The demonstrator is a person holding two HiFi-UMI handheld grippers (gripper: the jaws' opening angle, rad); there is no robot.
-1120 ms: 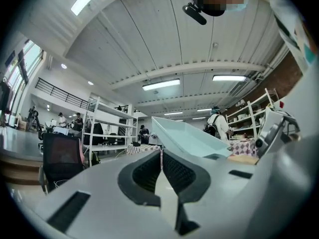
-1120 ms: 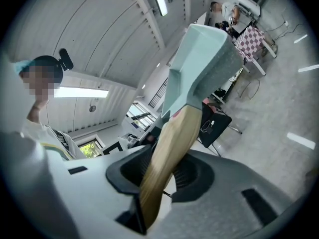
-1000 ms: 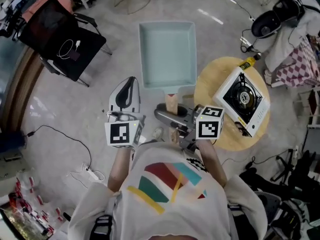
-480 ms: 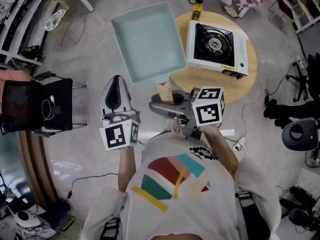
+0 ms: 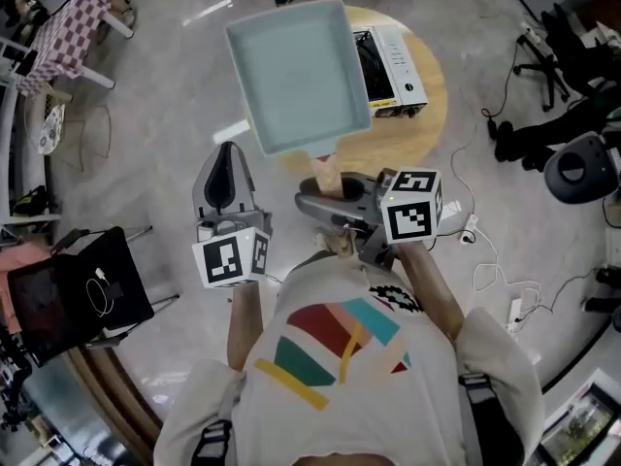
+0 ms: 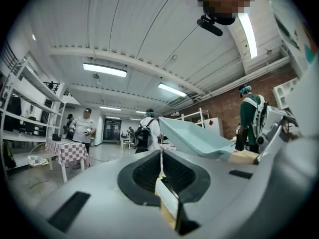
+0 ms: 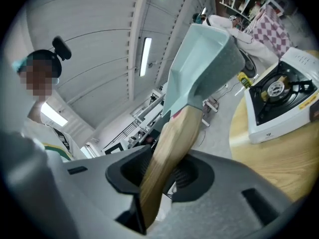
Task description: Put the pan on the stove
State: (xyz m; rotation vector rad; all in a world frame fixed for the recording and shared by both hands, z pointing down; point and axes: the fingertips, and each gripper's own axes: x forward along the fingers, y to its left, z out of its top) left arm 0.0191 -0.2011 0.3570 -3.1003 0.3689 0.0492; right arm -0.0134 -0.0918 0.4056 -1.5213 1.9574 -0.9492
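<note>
Pan (image 5: 296, 76) in R tool (image 5: 330, 202), near stove (image 5: 393, 58)

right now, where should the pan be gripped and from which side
Grip the wooden handle, coming end-on from the person's side. It is narrow and sticks out from the pan toward the person, while the square body is too wide for jaws. The right gripper is shut on it this way.

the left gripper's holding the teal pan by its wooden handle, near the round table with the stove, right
No, the right gripper holds it: the right gripper view shows its jaws closed on the wooden handle of the teal pan. The left gripper holds nothing. The round table with the stove is indeed close by.
</note>
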